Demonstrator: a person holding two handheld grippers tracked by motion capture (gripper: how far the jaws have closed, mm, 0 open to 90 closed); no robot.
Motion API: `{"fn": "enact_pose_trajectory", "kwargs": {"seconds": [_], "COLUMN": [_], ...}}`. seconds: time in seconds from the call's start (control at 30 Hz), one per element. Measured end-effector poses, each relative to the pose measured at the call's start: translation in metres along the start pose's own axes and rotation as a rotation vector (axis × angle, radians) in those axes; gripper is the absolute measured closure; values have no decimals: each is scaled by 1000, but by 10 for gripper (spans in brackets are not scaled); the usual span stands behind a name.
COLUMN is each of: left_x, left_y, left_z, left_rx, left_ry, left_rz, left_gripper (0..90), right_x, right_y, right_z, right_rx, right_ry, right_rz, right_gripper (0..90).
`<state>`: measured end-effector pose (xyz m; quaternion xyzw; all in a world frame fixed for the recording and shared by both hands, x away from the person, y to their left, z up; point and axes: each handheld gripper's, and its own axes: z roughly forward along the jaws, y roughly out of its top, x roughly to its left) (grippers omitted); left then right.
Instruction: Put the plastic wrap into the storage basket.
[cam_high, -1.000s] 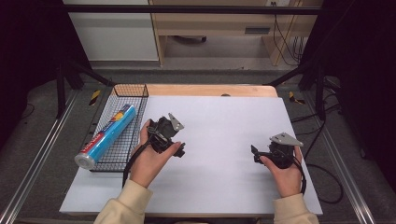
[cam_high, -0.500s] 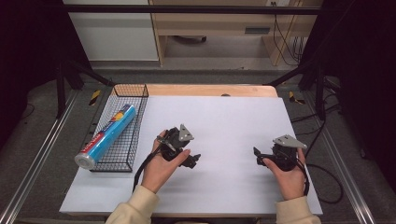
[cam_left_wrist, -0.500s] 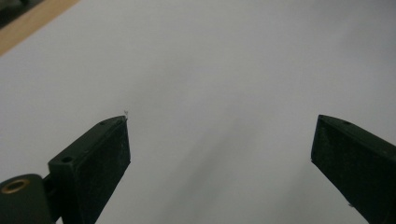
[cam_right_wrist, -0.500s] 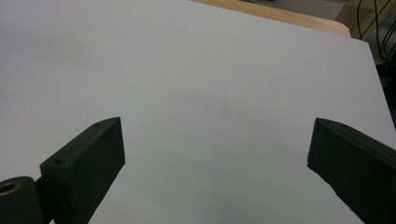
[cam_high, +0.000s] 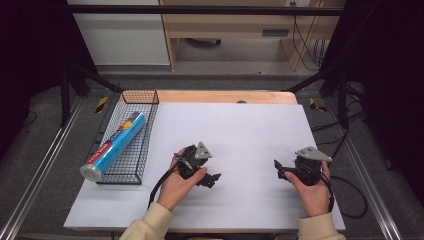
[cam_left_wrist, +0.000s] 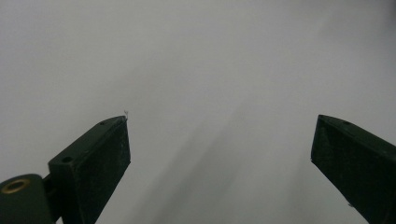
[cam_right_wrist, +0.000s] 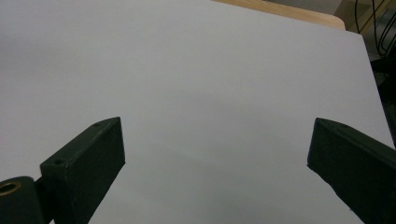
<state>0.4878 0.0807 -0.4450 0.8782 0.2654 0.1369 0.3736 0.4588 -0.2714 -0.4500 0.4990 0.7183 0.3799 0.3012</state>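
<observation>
A blue foil roll (cam_high: 114, 145) with a red band lies lengthwise in a black wire basket (cam_high: 140, 165) at the table's left. My left gripper (cam_high: 214, 179) sits low over the white table sheet (cam_high: 240, 135), right of the basket, its jaws pointing right. In the left gripper view that gripper (cam_left_wrist: 219, 140) is open, with bare white sheet between the jaws. My right gripper (cam_high: 276, 169) rests near the front right, jaws pointing left. In the right gripper view it (cam_right_wrist: 217, 140) stands open over the sheet with nothing in it.
The wooden table edge (cam_high: 225, 97) runs along the back of the sheet. Metal rails (cam_high: 45, 165) flank the table. Cables (cam_high: 350, 195) trail off the right side. Between the two grippers there is only white sheet.
My left gripper has moved right and toward the front, away from the basket, and turned its jaws to the right. The right gripper has barely shifted.
</observation>
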Motion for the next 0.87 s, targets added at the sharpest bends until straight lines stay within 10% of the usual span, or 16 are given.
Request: {"fn": "enact_pose_trajectory", "kwargs": {"seconds": [0.87], "left_x": [16], "left_y": [-36], "left_z": [-19], "left_rx": [-113], "left_ry": [45], "left_rz": [39], "left_gripper": [50], "right_x": [0], "right_y": [-22], "right_z": [19], "right_rx": [119], "right_ry": [15], "right_rz": [34], "right_gripper": [89]}}
